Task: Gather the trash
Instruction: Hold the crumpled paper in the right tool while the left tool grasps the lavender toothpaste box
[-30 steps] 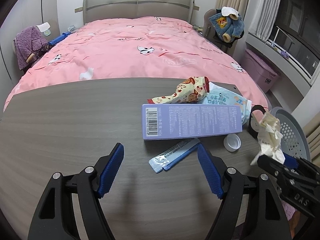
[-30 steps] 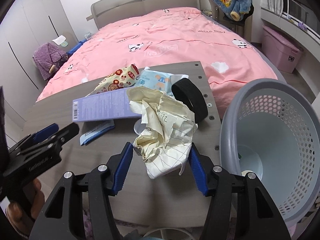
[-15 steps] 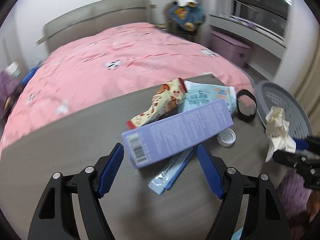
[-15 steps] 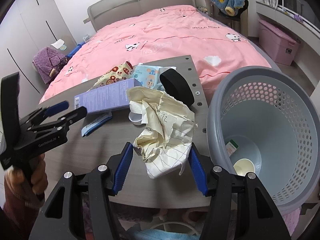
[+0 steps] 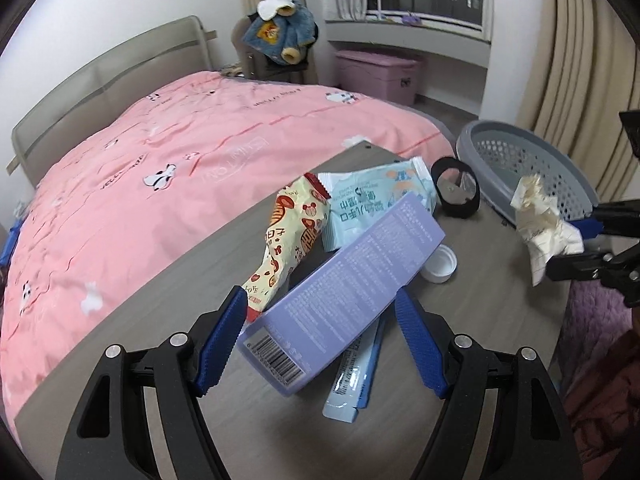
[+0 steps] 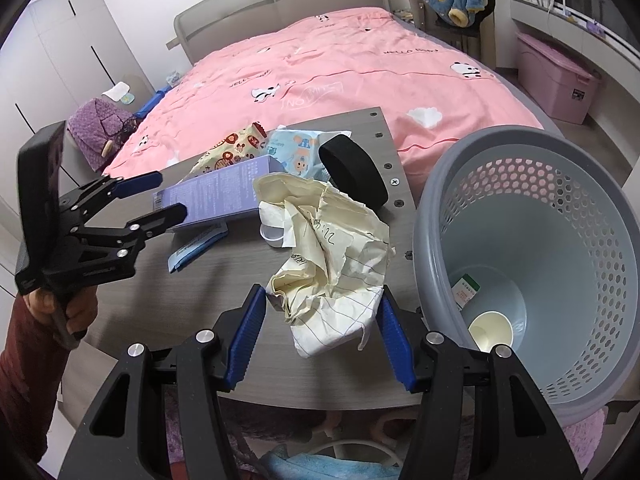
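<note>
Gripping crumpled paper (image 6: 332,256), right tongs (image 6: 320,330); left tongs (image 5: 320,342) agape around purple box (image 5: 344,300).

It was a home bedroom: a bed (image 6: 340,68) under a pink cartoon-print duvet, white wardrobe doors (image 6: 60,52), window curtains (image 5: 568,52).
</note>
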